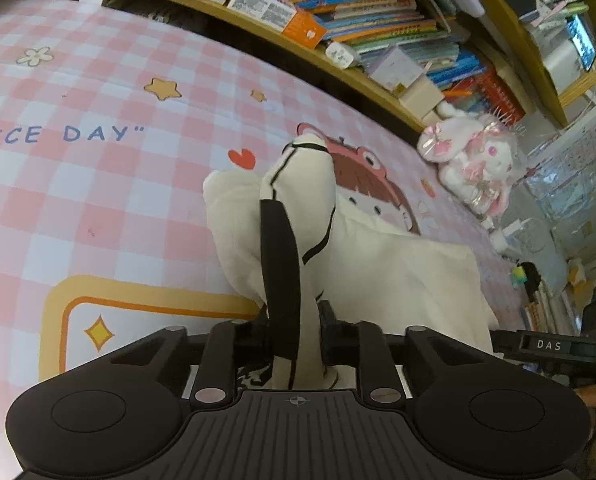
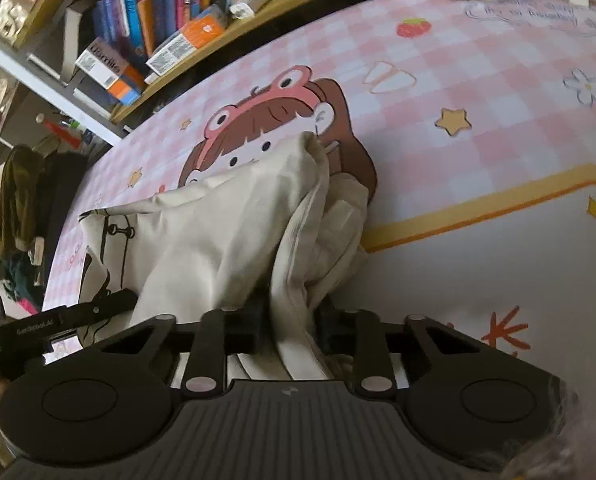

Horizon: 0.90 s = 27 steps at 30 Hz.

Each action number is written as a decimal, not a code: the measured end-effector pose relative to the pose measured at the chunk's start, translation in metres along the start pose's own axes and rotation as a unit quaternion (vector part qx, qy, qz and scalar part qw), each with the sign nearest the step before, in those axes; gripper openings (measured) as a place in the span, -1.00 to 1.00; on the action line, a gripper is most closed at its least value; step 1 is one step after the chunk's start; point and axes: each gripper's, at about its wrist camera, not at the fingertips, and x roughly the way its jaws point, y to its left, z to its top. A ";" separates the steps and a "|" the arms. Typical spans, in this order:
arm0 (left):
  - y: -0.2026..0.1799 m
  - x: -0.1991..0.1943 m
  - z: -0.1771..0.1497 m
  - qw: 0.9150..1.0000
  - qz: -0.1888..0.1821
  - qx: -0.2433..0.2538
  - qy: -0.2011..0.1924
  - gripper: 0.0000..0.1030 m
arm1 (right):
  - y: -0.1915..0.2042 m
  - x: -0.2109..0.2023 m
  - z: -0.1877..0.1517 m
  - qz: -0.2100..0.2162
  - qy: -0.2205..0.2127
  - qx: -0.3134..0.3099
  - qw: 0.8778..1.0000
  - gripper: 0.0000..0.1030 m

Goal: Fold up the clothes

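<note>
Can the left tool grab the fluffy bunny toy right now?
Probably not. The left tool is shut on the white shirt, and the bunny toy sits apart across the bed, by the bookshelf.

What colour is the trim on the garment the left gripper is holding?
Black trim on the cream cloth garment, pinched in the left gripper; clearest in the left wrist view.

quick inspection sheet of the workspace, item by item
surface: pink checked bedsheet with cartoon print, flat
job's things: cream garment with black trim, bunched and partly lifted off the sheet
clutter: plush rabbit at the bed's edge
grippers: left gripper shut on the garment; right gripper shut on the garment
cables: nothing seen
surroundings: bookshelf crammed with books beside the bed
</note>
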 end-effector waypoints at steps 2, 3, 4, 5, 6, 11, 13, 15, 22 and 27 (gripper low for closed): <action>-0.001 -0.004 0.000 1.000 -0.003 0.003 -0.006 -0.64 | 0.002 -0.007 0.000 0.006 -0.014 -0.004 1.000 -0.67; -0.003 -0.005 0.001 1.000 -0.003 0.005 -0.008 -0.64 | 0.004 -0.011 0.001 0.010 -0.022 -0.006 1.000 -0.68; -0.006 -0.008 0.002 1.000 -0.005 0.009 -0.012 -0.64 | 0.005 -0.014 0.002 0.014 -0.030 -0.007 0.999 -0.69; -0.008 -0.011 0.003 1.000 -0.007 0.013 -0.016 -0.64 | 0.007 -0.018 0.003 0.017 -0.038 -0.009 0.999 -0.69; -0.010 -0.014 0.005 1.000 -0.008 0.016 -0.020 -0.64 | 0.011 -0.021 0.004 0.016 -0.044 -0.017 0.999 -0.69; -0.015 -0.028 0.014 0.999 -0.012 0.021 -0.044 -0.64 | 0.029 -0.032 0.011 0.012 -0.064 -0.050 0.997 -0.69; -0.016 -0.033 0.017 0.998 -0.013 0.020 -0.051 -0.64 | 0.033 -0.033 0.012 0.014 -0.068 -0.055 0.996 -0.69; -0.016 -0.038 0.020 0.998 -0.014 0.018 -0.058 -0.64 | 0.037 -0.034 0.014 0.016 -0.070 -0.060 0.996 -0.69; -0.015 -0.045 0.029 0.997 -0.017 0.020 -0.073 -0.64 | 0.047 -0.035 0.019 0.021 -0.077 -0.071 0.994 -0.69; -0.015 -0.048 0.034 0.996 -0.017 0.031 -0.077 -0.65 | 0.054 -0.034 0.024 0.022 -0.081 -0.073 0.994 -0.69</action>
